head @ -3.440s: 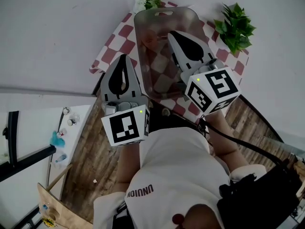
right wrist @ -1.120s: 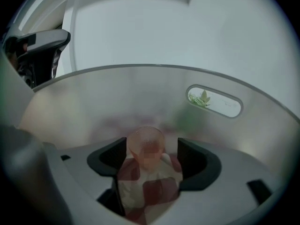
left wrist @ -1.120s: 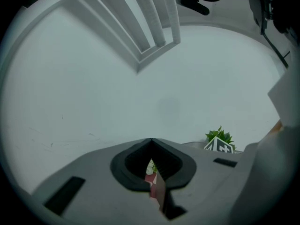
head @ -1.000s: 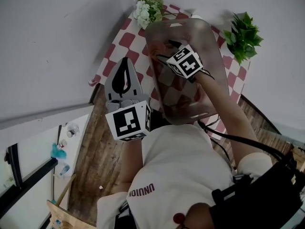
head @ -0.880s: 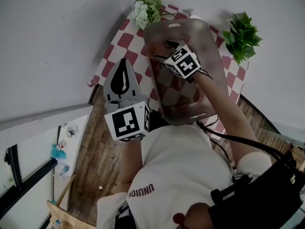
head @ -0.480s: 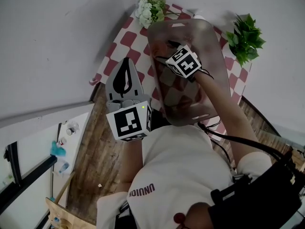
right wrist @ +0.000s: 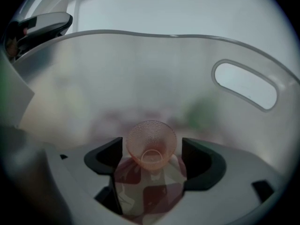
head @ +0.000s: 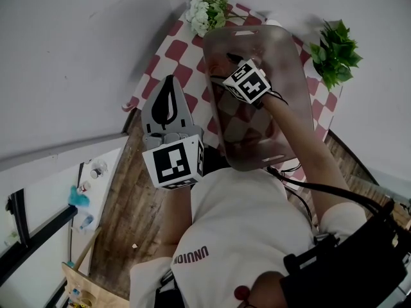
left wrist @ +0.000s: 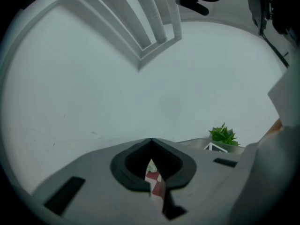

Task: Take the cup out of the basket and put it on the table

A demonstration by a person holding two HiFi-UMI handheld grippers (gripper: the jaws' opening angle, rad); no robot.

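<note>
Head view first: the translucent grey basket fills the upper centre of the frame, over a table with a red-and-white checked cloth. White flowers sit at the top, a green plant at the upper right. The right gripper reaches into the basket, its marker cube showing above the basket's middle.

Over to the right gripper view: the pink dimpled cup lies low in the centre of the frame, inside the basket, its mouth turned toward the camera. It sits right between the jaws. They have just been opening and now stand wide apart, close beside the cup but not pressing on it.

On the left of the head view, the left gripper hangs beside the basket, over the cloth's edge. Its jaws are clenched together on nothing, only a sliver of checked cloth showing between them in the left gripper view.
</note>
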